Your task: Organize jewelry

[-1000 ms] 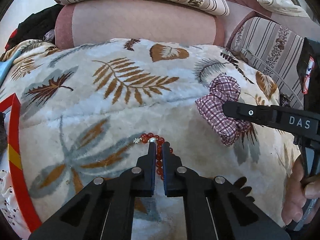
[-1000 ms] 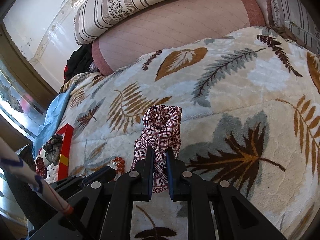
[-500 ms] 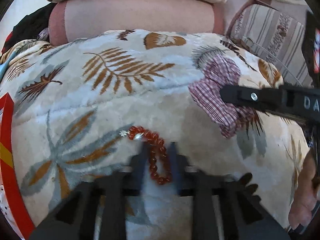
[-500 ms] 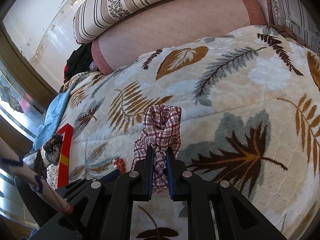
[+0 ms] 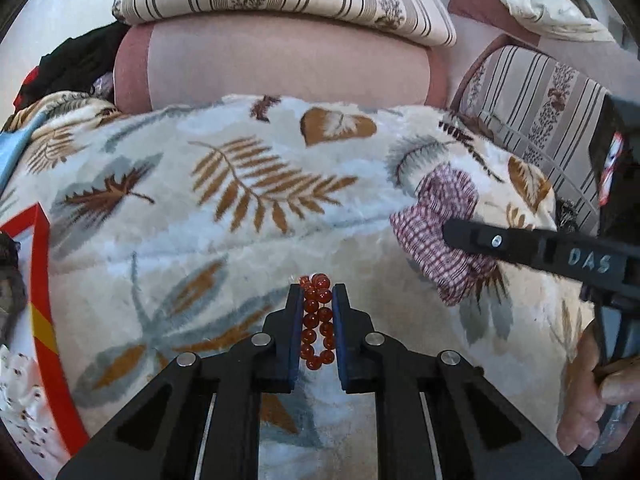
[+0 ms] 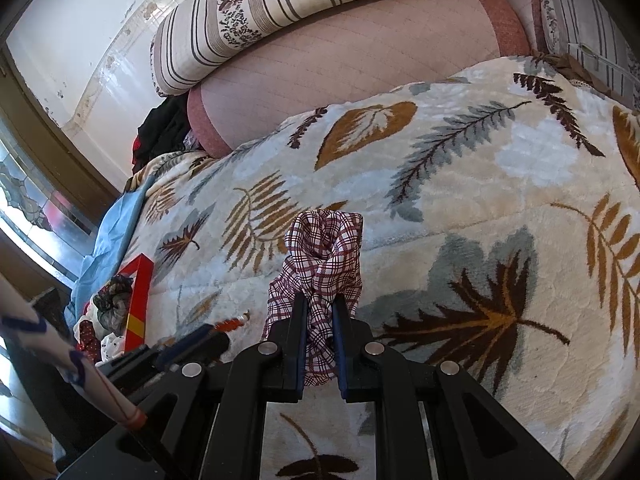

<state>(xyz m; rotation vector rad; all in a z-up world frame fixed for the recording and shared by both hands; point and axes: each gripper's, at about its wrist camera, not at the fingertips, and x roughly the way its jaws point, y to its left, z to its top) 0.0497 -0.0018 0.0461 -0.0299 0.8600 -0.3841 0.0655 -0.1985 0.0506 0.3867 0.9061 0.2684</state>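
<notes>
Here, the left gripper (image 5: 316,300) clamped a red beaded bracelet (image 5: 317,322) between its blue-padded jaws, above a cream plush blanket printed with brown and grey leaves (image 5: 224,216). Beside it, the right gripper (image 6: 320,312) pinched a maroon-and-white plaid fabric scrunchie (image 6: 324,248). A red-rimmed box (image 5: 38,280) lay at the blanket's left edge.

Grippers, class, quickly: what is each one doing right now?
Left gripper: closed on the red bead bracelet.
Right gripper: closed on the plaid scrunchie.

Left claw (image 5: 316,294) clamped, right claw (image 6: 320,304) clamped, both angled downward
</notes>
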